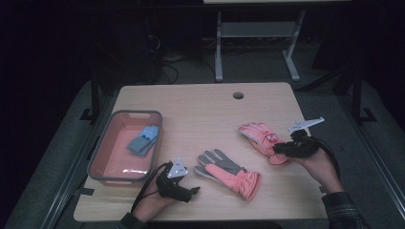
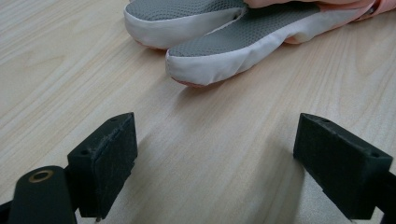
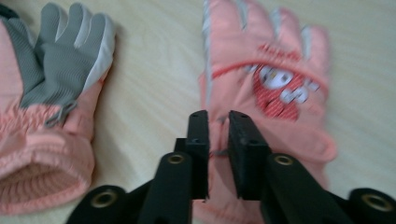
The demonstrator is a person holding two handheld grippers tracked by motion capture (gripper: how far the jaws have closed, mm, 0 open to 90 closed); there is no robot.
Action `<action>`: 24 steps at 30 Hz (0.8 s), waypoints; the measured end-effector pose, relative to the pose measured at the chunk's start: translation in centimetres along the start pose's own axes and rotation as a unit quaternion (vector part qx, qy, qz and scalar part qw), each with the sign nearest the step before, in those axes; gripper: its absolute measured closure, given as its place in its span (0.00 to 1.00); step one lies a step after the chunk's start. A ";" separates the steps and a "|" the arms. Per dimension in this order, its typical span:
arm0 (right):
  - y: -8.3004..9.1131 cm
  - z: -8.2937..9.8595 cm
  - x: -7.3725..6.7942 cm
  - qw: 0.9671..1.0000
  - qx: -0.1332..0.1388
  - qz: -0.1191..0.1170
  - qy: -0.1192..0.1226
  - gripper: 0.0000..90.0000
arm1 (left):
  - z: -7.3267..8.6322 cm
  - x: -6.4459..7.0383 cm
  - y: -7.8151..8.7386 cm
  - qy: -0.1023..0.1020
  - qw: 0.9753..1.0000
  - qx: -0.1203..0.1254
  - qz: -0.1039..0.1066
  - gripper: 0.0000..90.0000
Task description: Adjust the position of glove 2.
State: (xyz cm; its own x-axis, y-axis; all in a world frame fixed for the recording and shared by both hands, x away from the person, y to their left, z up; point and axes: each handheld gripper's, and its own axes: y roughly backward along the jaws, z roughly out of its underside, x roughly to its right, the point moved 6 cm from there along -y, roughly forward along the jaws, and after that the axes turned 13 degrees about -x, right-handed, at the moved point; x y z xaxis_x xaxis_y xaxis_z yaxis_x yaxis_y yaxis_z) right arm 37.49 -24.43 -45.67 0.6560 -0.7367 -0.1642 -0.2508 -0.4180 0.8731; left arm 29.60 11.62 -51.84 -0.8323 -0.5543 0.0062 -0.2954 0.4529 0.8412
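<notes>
The right gripper point(image 1: 279, 149) has its two black jaws pressed almost together on the fabric near the cuff of the pink padded winter glove with a red and white cartoon patch point(image 3: 271, 88). This glove lies back side up at the right part of the light wooden table point(image 1: 200, 105). I judge the grip is low on the glove, by the wrist end, so that the fingers can hang free when it is lifted.

The left gripper point(image 1: 191, 191) rests low over the table with its jaws wide apart and nothing between them. It points toward the second pink glove with a grey mesh palm and white finger edges point(image 1: 227, 171), which lies palm up in the middle of the table; its fingertips are near the jaws but not touching them. Probably this gripper is waiting to take that glove.

At the left side stands a shallow pink plastic bin with a grey rim point(image 1: 102, 143), and inside it lies a blue and grey glove point(image 1: 143, 140). The bin seems to be the place for collecting gloves.

The room around is dark; behind the table I see the grey metal legs of another desk point(image 1: 218, 47) and some cables on the floor.
</notes>
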 end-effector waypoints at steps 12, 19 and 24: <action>-3.3 -3.9 2.0 1.000 -0.001 0.003 -0.009 0.37 | 0.0 0.0 0.0 0.000 1.000 0.000 0.000 0.14; -5.7 -4.5 2.1 0.999 -0.035 0.016 0.008 0.27 | 0.0 0.0 0.0 0.000 1.000 0.000 0.000 0.14; -6.2 -4.3 2.2 0.999 -0.049 0.006 0.009 0.41 | 0.0 0.0 0.0 0.000 1.000 0.000 0.000 0.14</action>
State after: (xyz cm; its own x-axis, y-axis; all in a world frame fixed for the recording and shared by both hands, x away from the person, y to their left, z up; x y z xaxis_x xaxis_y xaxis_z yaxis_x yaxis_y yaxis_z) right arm 43.49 -21.16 -49.48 0.6664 -0.7313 -0.1454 -0.1884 -0.3539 0.9161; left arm 29.61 11.62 -51.84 -0.8322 -0.5545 0.0057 -0.2958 0.4525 0.8413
